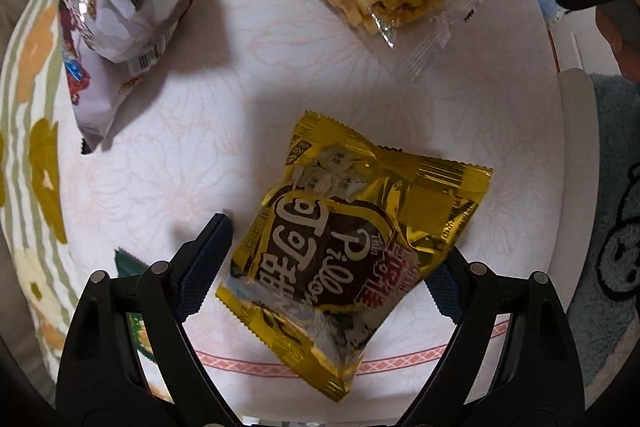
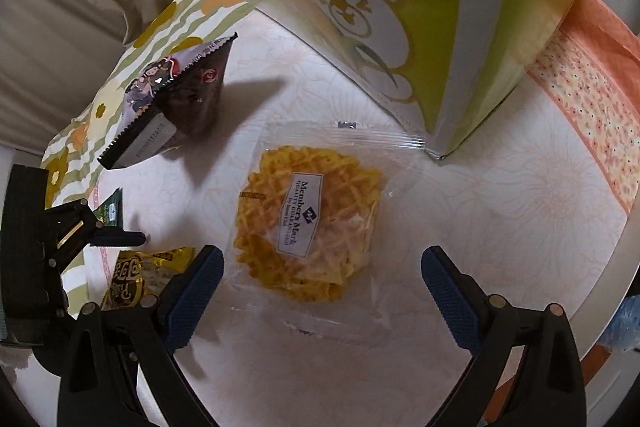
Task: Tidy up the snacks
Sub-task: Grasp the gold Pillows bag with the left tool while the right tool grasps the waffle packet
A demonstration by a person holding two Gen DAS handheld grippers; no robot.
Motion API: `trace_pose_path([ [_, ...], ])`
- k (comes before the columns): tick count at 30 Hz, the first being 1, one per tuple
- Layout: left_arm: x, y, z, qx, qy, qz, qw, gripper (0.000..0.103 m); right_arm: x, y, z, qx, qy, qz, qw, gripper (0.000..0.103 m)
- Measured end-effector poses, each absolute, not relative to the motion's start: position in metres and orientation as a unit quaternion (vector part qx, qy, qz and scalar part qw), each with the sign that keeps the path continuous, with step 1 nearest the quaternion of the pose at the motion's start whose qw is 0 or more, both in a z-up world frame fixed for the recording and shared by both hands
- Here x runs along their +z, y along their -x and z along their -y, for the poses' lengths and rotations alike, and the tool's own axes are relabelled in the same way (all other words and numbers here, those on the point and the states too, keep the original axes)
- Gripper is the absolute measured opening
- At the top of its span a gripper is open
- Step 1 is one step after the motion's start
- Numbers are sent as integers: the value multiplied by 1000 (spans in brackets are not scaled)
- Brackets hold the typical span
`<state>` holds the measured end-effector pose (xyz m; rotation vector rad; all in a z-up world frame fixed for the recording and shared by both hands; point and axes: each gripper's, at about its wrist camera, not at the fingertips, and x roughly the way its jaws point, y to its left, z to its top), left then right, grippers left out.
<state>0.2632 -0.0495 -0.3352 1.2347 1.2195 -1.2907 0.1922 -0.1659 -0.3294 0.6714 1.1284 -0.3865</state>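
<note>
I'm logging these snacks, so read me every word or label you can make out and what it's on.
"Member's Mark", "QUALITY GUARANTEED": sticker on the clear waffle cookie pack.
"Pillow": gold packet; its Chinese characters I can't read reliably.
"DA": right tongs' body, cut off.
Purple bag: barcode and print too small.

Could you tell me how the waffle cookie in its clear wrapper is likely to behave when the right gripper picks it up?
The waffle cookie packet is probably light and stiff at its middle, since the lattice disc looks thin and rigid. It may be fragile: crumbly bits show at its lower edge. The loose clear film around it looks floppy and slick, so the open right gripper would likely hold better across the disc than on the film.
</note>
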Motion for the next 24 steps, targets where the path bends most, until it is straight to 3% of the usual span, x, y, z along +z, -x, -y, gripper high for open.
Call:
trace_pose_path([
  [11, -321, -270, 31, -510, -445, -532, 509, 63, -338, -213, 154, -177, -272, -532, 782, 99],
  [24, -297, -306, -16, -403, -297, -582, 641, 62, -348, -239, 136, -188, -164, -537, 806, 98],
])
